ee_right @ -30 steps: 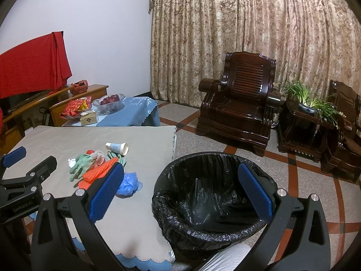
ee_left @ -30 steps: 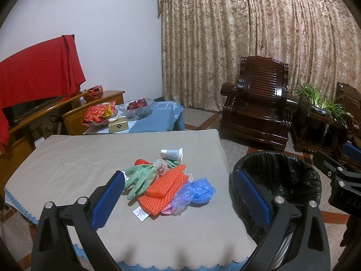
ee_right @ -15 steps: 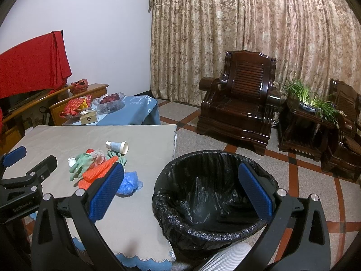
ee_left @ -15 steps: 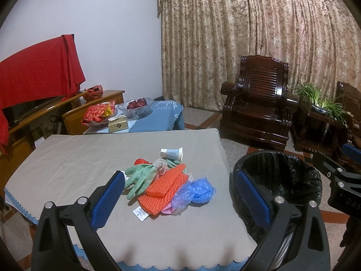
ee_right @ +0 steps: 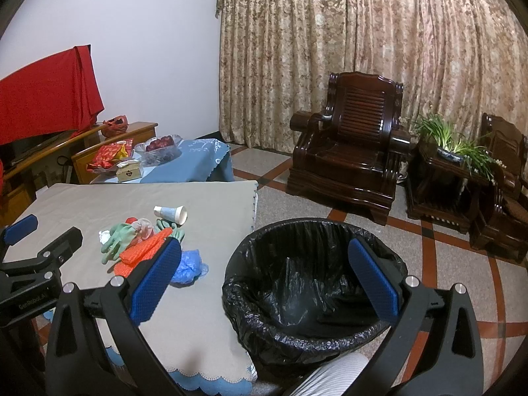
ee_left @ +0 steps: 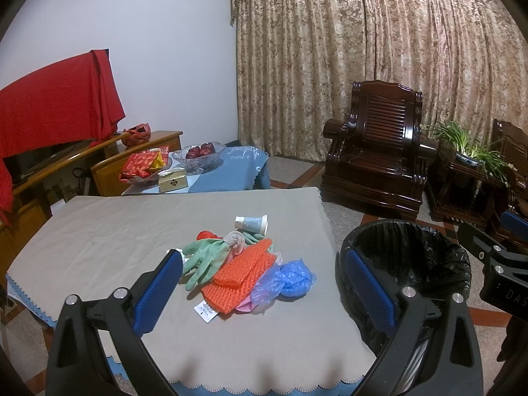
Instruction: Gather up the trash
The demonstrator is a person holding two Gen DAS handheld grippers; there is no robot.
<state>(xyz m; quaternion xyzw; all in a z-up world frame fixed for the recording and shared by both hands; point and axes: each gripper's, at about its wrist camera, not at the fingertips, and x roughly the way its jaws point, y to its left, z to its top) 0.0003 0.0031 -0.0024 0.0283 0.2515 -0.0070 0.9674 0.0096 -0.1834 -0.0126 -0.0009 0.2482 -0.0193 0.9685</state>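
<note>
Through the left wrist camera I see my left gripper (ee_left: 264,279) spread wide with nothing between its blue pads, held above the near edge of the table (ee_left: 99,231), which is covered in a grey cloth. The trash sits in a loose pile near the table's right side: a green glove (ee_left: 203,260), an orange mesh piece (ee_left: 242,272) lying over it, a crumpled blue plastic bag (ee_left: 292,279) touching the orange piece on the right, and a paper cup (ee_left: 251,223) on its side just behind the heap. A white tag (ee_left: 206,310) pokes out at the front. The bin (ee_left: 406,254), lined with a black bag, stands beside the table's right edge. From the right wrist camera, my right gripper (ee_right: 264,277) is likewise fully apart and empty, poised over the bin's (ee_right: 313,283) open mouth. The pile lies to the left on the table (ee_right: 204,323), with the cup (ee_right: 171,214) at the back and the blue bag (ee_right: 189,265) nearest the bin.
</note>
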